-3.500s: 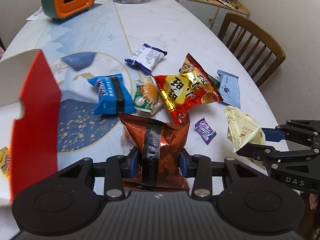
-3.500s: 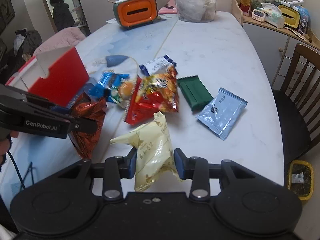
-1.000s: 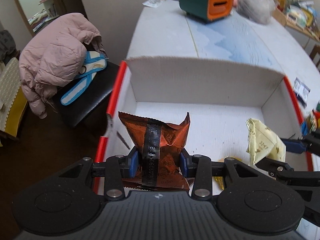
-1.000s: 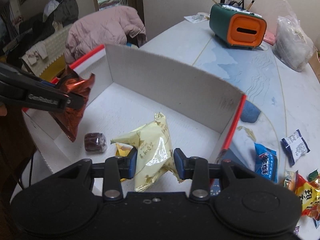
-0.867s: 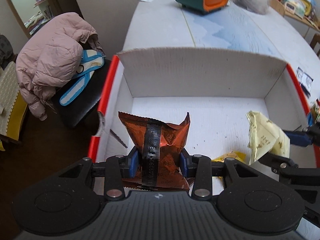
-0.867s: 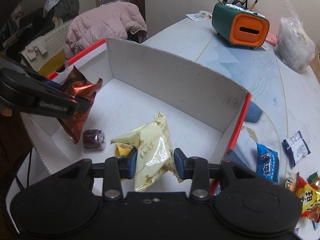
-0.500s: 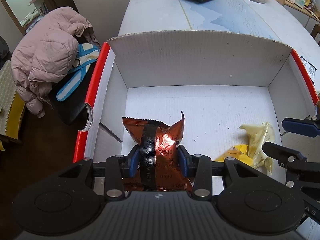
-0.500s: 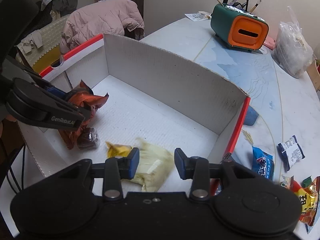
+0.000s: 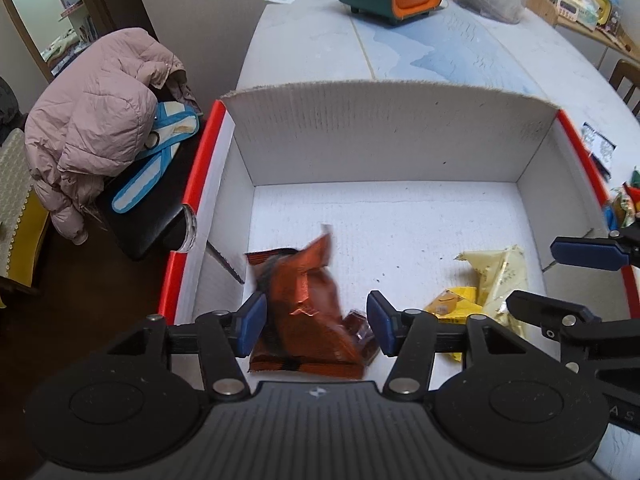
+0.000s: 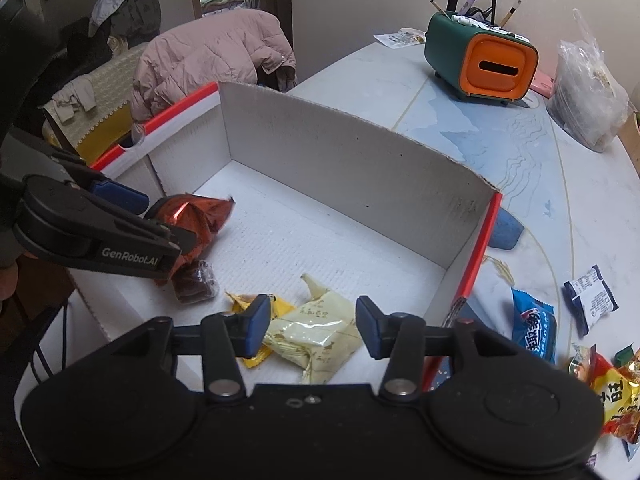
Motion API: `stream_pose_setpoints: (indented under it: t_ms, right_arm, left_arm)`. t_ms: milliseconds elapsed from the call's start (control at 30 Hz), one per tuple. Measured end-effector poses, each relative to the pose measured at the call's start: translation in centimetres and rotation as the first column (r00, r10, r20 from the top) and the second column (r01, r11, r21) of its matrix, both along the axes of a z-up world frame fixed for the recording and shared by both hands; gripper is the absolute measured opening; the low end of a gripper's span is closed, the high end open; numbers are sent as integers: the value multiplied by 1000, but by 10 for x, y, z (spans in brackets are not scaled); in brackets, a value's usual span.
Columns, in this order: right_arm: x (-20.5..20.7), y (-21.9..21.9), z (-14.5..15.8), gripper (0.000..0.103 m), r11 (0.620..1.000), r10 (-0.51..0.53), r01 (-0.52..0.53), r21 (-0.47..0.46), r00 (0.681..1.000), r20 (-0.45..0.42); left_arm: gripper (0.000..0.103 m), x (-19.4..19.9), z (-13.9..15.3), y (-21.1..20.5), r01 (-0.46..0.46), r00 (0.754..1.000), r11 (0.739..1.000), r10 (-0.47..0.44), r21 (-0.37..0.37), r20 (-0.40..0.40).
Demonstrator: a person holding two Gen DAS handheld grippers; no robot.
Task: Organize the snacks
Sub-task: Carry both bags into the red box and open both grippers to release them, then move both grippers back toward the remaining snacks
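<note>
A white cardboard box [image 9: 384, 136] with red edges sits at the table's near end; it also shows in the right wrist view [image 10: 340, 168]. My left gripper [image 9: 316, 322] is open above a copper-brown snack bag [image 9: 304, 304] that lies blurred on the box floor, also in the right wrist view [image 10: 192, 216]. My right gripper [image 10: 310, 330] is open over a pale yellow snack bag [image 10: 320, 328] lying in the box, also in the left wrist view [image 9: 500, 276]. A small yellow packet [image 9: 452, 304] and a dark brown candy [image 10: 196, 282] lie between the two bags.
Loose snacks lie on the table right of the box: a blue packet [image 10: 534, 330], a navy and white packet [image 10: 592, 288], a red and yellow bag [image 10: 616, 396]. A green and orange holder [image 10: 484, 64] and a plastic bag [image 10: 588, 92] stand far back. A chair with a pink jacket [image 9: 92, 120] is left.
Both grippers came over the box and opened. The copper-brown bag dropped from my left gripper and the pale yellow bag from my right; both now lie on the box floor.
</note>
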State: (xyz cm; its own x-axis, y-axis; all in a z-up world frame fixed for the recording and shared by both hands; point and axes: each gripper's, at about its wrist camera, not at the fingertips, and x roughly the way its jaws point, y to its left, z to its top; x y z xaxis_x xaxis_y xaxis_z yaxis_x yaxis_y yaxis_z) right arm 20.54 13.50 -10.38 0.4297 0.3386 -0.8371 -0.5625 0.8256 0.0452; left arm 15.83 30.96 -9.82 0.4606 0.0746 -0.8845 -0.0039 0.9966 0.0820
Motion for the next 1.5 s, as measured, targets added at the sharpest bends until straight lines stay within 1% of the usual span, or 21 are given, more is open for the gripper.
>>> stream_pose_setpoints:
  t_ms: [100,267,367,500,567,633,700,767,867,933,1033,1200,1300,1500]
  right_arm:
    - [-3,-5,5,56,1000,-5,5,24,1000,4]
    - [-9,-16,17,62,997,-15,14,77,1000,7]
    - [-15,-23,26,65,994,-16,14,108,1000,13]
    - [-22,-32,38,73,989,-23,18,147,999,28]
    - [-25,-38,44,75,985,-23,17,169,999,31]
    - [-28,-44,49,83,982,-27,20,189,999,37]
    - [-33,-51,55,84,978,-32,21,209,998,51]
    - [-36,-58,60,85,974,-38,23,224,997,63]
    - [-40,-71,67,87,969,-56,36,244,996,75]
    - [-43,-82,71,98,964,-83,59,258,993,85]
    - [-47,-99,76,99,956,-110,78,281,989,98]
    - [-53,-135,78,100,952,-152,116,284,983,105]
    - [-59,-157,76,102,953,-178,141,267,977,118]
    - [-65,-205,65,103,949,-240,211,234,965,104]
  left_arm:
    - [55,-9,9,-1,1,1000,1000,-1,-11,26]
    - [59,-24,28,-5,16,996,999,-13,-40,83]
    - [67,-34,39,-7,28,993,998,-21,-62,117]
    - [67,-43,51,-10,39,989,994,-24,-101,149]
    - [67,-48,57,-13,47,986,992,-27,-116,167]
    - [67,-54,63,-17,42,979,993,-18,-113,202]
    - [68,-59,69,-22,49,971,992,-20,-114,237]
    - [71,-64,75,-27,58,964,990,-21,-132,265]
    - [72,-69,82,-36,74,954,986,-26,-149,300]
    - [73,-71,86,-44,91,950,982,-37,-163,311]
    - [76,-72,89,-56,117,946,977,-54,-180,321]
    - [76,-71,86,-83,158,946,964,-86,-215,313]
    - [76,-71,83,-103,178,946,958,-104,-224,307]
    - [77,-70,73,-146,230,944,945,-158,-233,290]
